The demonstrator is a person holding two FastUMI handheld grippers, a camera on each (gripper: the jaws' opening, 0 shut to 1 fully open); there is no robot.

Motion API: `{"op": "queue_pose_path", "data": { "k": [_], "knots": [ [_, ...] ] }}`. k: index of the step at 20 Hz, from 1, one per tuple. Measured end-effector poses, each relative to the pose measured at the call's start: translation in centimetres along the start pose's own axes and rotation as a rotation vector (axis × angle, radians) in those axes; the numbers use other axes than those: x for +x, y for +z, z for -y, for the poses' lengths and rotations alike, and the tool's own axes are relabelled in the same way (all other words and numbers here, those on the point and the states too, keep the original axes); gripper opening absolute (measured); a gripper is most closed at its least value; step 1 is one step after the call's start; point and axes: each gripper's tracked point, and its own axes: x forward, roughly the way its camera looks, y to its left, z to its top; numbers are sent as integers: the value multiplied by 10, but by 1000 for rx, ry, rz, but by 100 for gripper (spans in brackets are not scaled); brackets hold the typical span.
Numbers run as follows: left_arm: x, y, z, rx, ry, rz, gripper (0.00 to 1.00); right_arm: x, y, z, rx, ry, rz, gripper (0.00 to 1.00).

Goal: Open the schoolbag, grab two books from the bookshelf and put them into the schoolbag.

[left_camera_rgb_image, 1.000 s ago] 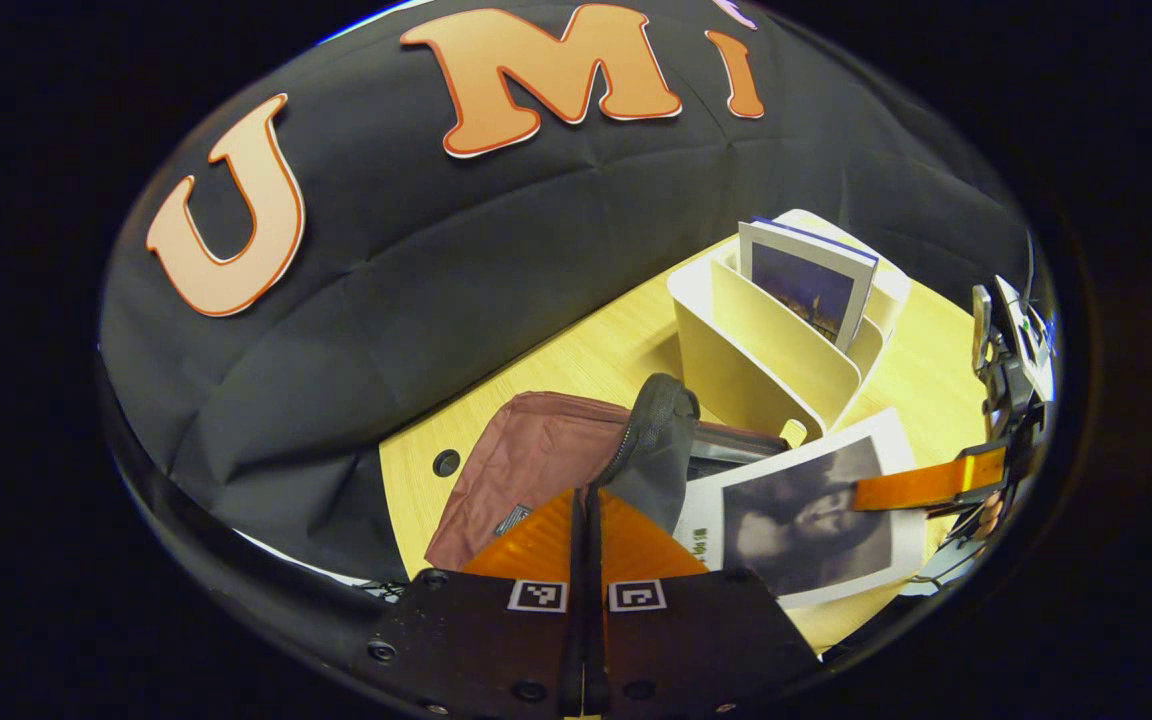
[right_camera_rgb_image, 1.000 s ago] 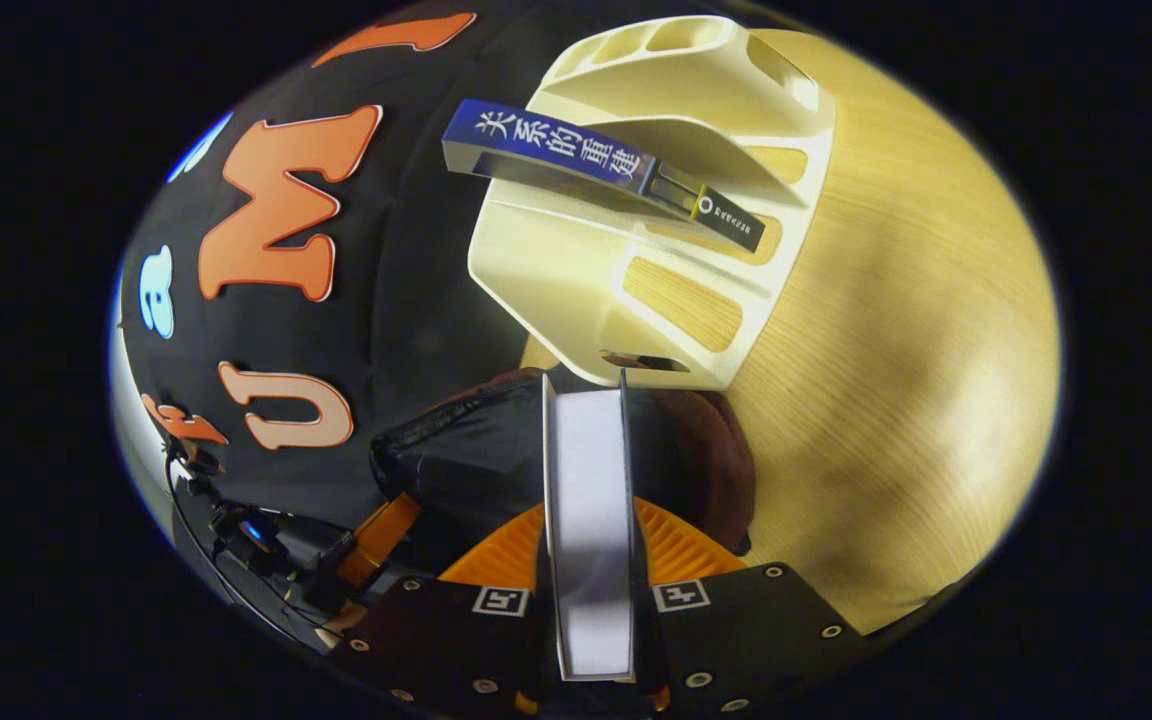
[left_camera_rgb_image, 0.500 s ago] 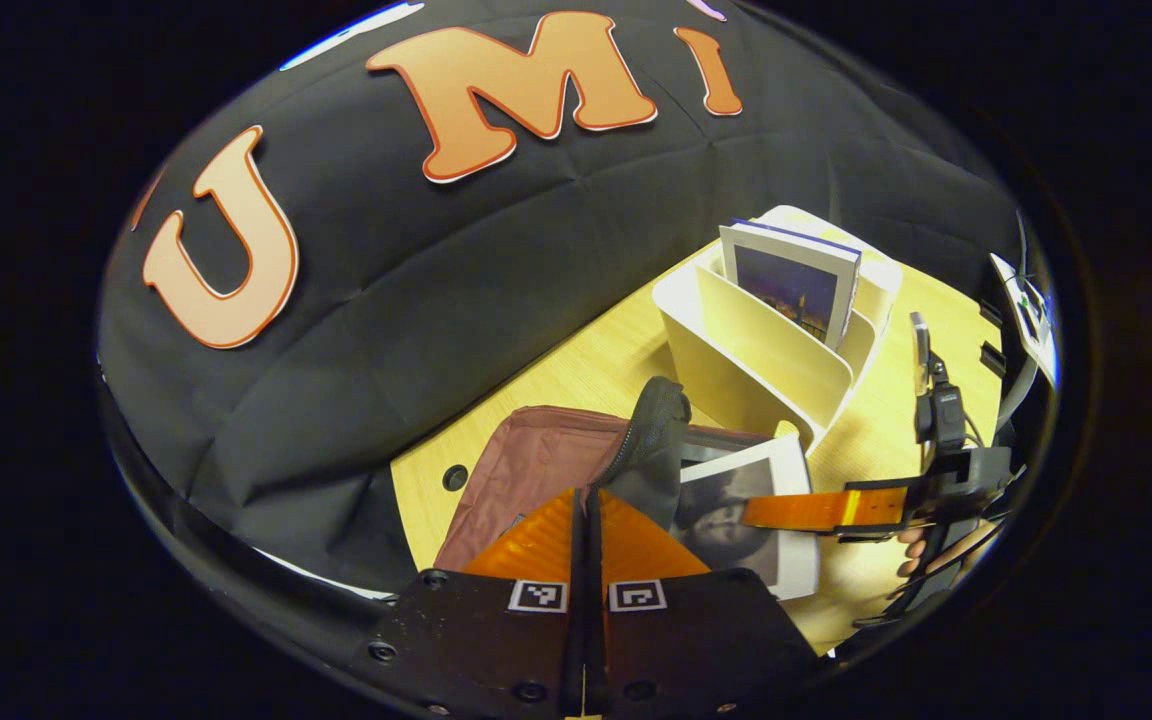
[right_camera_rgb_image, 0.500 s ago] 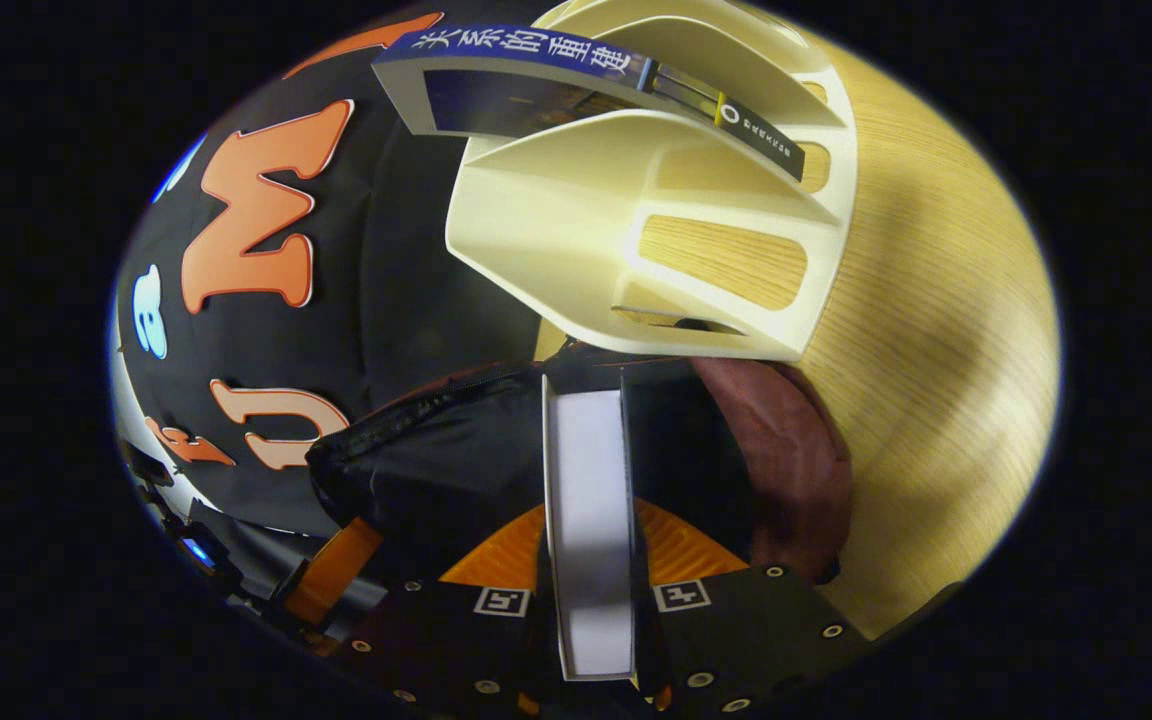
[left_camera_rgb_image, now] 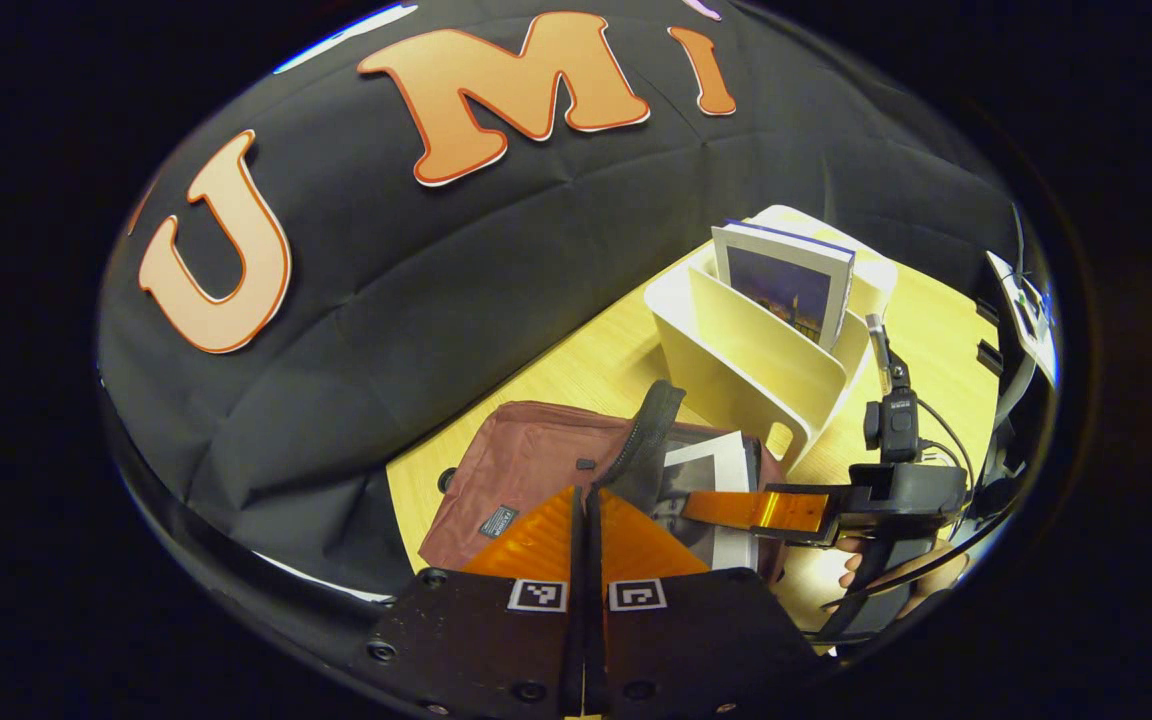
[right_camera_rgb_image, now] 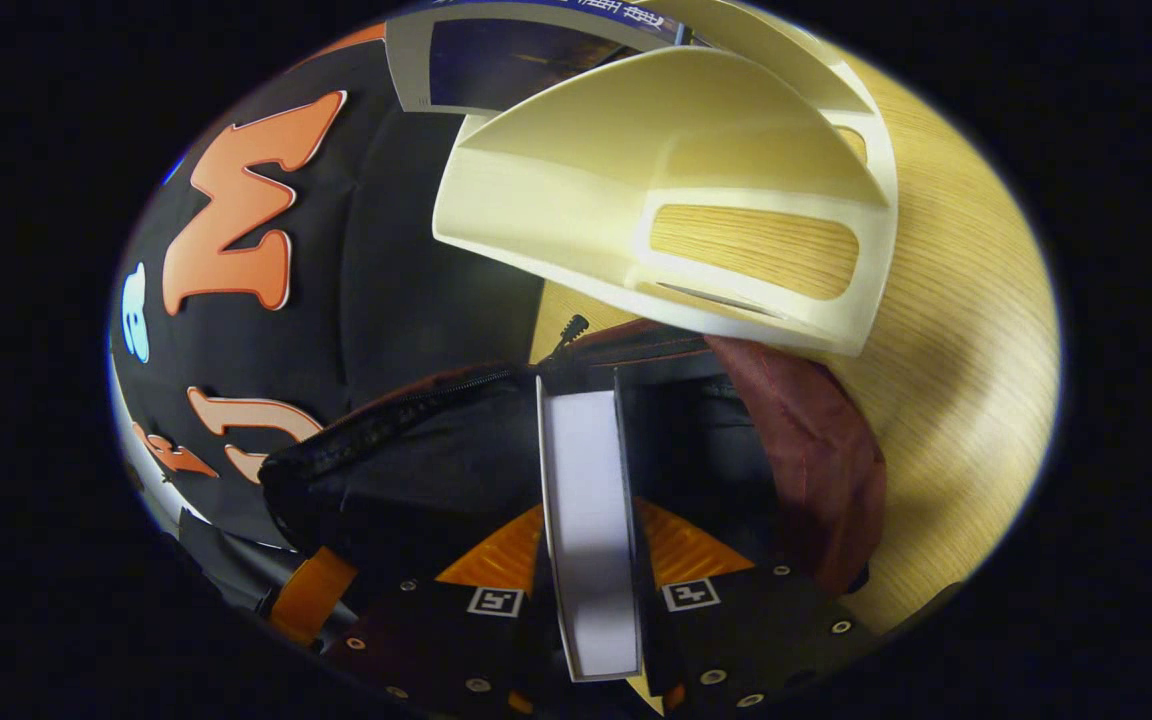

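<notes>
1. In the left gripper view, your left gripper (left_camera_rgb_image: 586, 505) sits at the bottom centre with its jaws pressed together on the raised dark flap (left_camera_rgb_image: 648, 440) of the schoolbag, holding the opening up.
2. The maroon schoolbag (left_camera_rgb_image: 526, 470) lies on the wooden table (left_camera_rgb_image: 586, 370) in the lower middle of that view, its mouth facing right.
3. Your right gripper (left_camera_rgb_image: 736, 508) comes in from the lower right of the left gripper view, a hand (left_camera_rgb_image: 901, 580) behind it, and its fingers clamp the first book (left_camera_rgb_image: 711, 490).
4. That book, with a grey picture on a white cover, is partly inside the bag's opening, just right of the lifted flap.
5. In the right gripper view, the same book (right_camera_rgb_image: 586, 520) stands edge-on between the right gripper's (right_camera_rgb_image: 588, 480) jaws, which are closed on its two covers, white page edges facing you.
6. Its far end reaches into the dark interior of the schoolbag (right_camera_rgb_image: 816, 460), whose zipper edge (right_camera_rgb_image: 406, 415) runs across centre left.
7. The cream bookshelf (left_camera_rgb_image: 756, 340) stands right of centre in the left gripper view, and fills the upper part of the right gripper view (right_camera_rgb_image: 656, 170).
8. A second book (left_camera_rgb_image: 784, 285) with a dark blue cover stands upright in the shelf's rear slot; it is at the top edge of the right gripper view (right_camera_rgb_image: 506, 60).
</notes>
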Motion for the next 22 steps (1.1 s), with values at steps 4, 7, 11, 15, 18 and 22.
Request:
{"op": "queue_pose_path", "data": {
  "k": [4, 7, 11, 15, 18, 22],
  "knots": [
    [5, -4, -1, -33, -17, -3, 1, -8, 0, 21, 4, -103, -34, 66],
    [3, -7, -2, -51, -29, -3, 1, -21, -2, 30, -38, -152, -71, 96],
    [5, -12, -1, -83, -52, -3, 1, -47, 8, 38, -143, -201, -81, 98],
    [5, -19, -2, -102, -62, 1, 1, -79, 26, 44, -177, -201, -86, 98],
    [9, -24, -2, -103, -67, -6, 1, -112, 51, 60, -257, -260, -71, 98],
    [11, -26, -2, -109, -75, -4, 1, -158, 95, 74, -435, -377, -51, 98]
  ]
}}
